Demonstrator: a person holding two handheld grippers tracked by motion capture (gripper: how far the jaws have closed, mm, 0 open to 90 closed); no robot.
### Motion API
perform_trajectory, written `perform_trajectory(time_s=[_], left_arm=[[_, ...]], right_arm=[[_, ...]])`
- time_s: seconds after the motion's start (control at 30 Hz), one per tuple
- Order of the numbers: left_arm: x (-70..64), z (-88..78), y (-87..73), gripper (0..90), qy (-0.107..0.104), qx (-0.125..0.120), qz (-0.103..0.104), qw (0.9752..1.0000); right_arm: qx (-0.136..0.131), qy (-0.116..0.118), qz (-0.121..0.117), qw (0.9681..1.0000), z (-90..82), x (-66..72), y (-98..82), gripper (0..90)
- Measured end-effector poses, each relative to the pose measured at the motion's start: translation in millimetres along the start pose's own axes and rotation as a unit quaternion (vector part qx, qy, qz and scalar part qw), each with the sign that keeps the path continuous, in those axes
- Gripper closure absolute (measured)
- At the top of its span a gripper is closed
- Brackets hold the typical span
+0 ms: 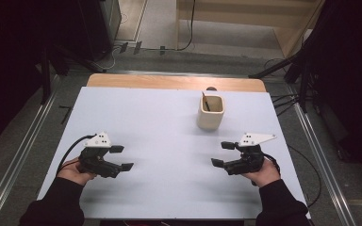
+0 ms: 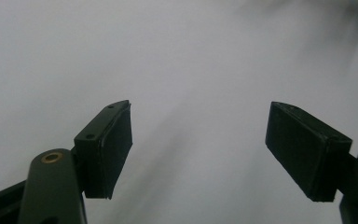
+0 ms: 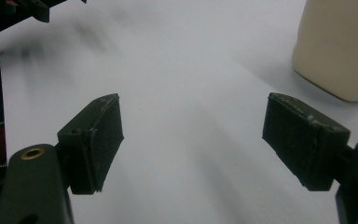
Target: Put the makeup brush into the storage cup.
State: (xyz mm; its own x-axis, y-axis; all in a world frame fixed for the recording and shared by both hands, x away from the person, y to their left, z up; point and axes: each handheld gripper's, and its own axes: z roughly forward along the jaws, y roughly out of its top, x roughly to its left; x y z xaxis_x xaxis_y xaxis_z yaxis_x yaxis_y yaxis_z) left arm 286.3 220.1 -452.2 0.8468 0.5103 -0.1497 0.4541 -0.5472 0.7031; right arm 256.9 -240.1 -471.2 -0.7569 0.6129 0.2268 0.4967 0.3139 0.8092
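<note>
Dark curtains and grey flooring with metal rails surround the white rectangular worktop (image 1: pixel 160 117), which lies over a wooden table edge at its far side. Cables run across the floor beyond it.

On the far right part of the worktop stands the cream square-sided ceramic cup (image 1: pixel 210 112), upright. It holds the thin dark stick (image 1: pixel 206 101), which leans against the inner wall with its top above the rim. In the right gripper view the cup (image 3: pixel 340 46) appears ahead and to the right of the jaws, apart from them.

The left gripper (image 1: pixel 122 157) hovers low over the near left of the worktop, well apart from the cup. Its jaws stand spread with nothing between them; the left gripper view (image 2: pixel 198 144) confirms bare surface in the gap.

The right gripper (image 1: pixel 222 154) sits at the near right, nearer the cup but not touching it. Its jaws are likewise released and empty (image 3: pixel 193 140).

Judgement: no contact is made with the cup or stick. The approach, the grasp and any handling remain to be done.
</note>
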Motion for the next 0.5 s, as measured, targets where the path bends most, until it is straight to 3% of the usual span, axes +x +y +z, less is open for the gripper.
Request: perform_trajectory(time_s=[0.5], left_arm=[[1.6, 0.0, 0.4, 23.4, 0.006, 0.003, -0.009, 0.9999]], right_arm=[[0.009, 0.001, 0.0, 1.0, 1.2, -1.7, -0.3, 20.9]])
